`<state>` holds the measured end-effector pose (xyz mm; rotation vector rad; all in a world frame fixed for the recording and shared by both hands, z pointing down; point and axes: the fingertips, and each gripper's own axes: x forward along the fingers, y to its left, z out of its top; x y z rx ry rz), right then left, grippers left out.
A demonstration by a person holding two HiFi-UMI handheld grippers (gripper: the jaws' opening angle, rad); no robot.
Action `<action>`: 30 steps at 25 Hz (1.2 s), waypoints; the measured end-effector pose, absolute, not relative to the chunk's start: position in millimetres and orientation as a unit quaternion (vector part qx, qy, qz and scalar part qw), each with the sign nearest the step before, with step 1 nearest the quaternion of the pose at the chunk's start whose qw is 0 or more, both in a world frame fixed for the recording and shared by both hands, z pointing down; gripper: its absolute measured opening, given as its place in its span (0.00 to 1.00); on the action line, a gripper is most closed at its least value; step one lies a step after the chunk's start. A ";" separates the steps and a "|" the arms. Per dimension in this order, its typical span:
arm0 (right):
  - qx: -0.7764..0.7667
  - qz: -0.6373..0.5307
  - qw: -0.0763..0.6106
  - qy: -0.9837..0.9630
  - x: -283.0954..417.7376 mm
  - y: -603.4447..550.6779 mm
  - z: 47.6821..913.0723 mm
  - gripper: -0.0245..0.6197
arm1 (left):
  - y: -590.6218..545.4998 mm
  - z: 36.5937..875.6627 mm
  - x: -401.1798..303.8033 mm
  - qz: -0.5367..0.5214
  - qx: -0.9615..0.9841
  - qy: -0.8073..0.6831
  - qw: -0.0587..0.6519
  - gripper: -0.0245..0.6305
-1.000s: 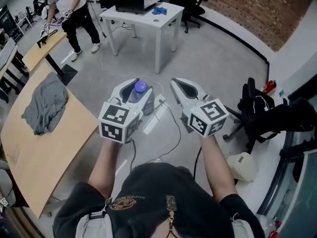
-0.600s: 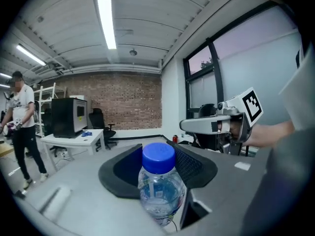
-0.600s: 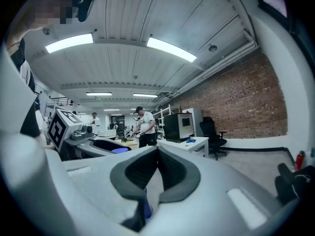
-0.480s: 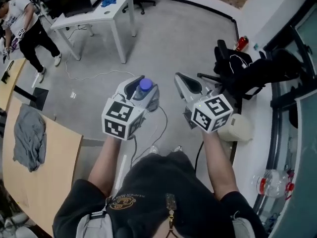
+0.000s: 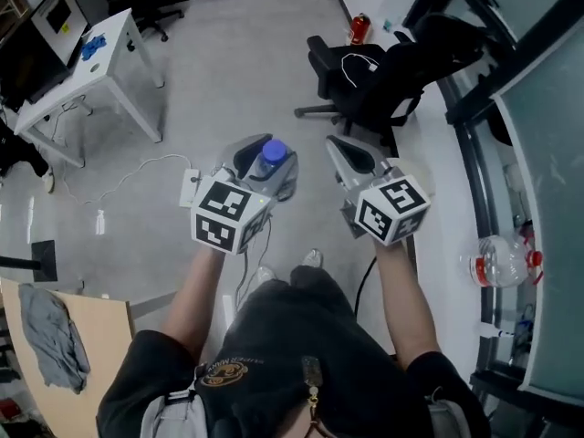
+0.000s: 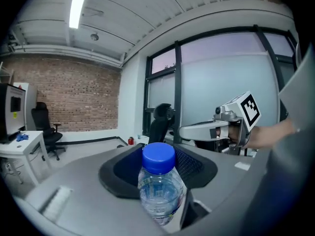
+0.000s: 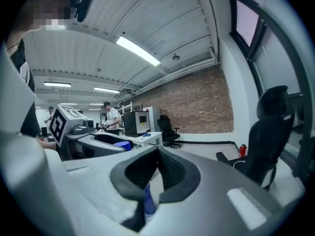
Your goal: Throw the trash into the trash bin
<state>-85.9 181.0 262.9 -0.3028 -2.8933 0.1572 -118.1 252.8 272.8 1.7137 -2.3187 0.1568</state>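
Observation:
A clear plastic bottle with a blue cap is the trash. It stands upright between the jaws of my left gripper, which is shut on its body. The left gripper view shows the bottle close up with the cap above the dark pads. My right gripper is held level beside it, a hand's width to the right, with its jaw tips together. Through its own camera the right gripper shows a blue sliver low in the gap; what that is I cannot tell. No trash bin is in view.
Ahead stands a black office chair with a red extinguisher behind it. A glass wall runs down the right, with another plastic bottle at its foot. A white table stands far left. A power strip and cable lie on the floor.
The person has turned to the right: the wooden desk slid off to the lower left, while the chair and glass wall came into view. Both grippers swung along together, with the bottle still held.

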 end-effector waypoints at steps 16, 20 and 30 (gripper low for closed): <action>0.009 0.108 0.127 -0.986 -17.4 -11.4 311.9 0.04 | 54.7 318.4 -48.6 0.094 0.693 -0.698 0.158 0.36; 0.048 0.112 0.131 -0.984 -3.2 -58.8 320.2 0.04 | 15.1 328.3 -40.0 0.103 0.711 -0.676 0.165 0.36; 0.158 0.136 0.149 -0.967 23.7 -135.1 364.4 0.04 | -74.9 359.1 -41.2 0.116 0.771 -0.603 0.168 0.36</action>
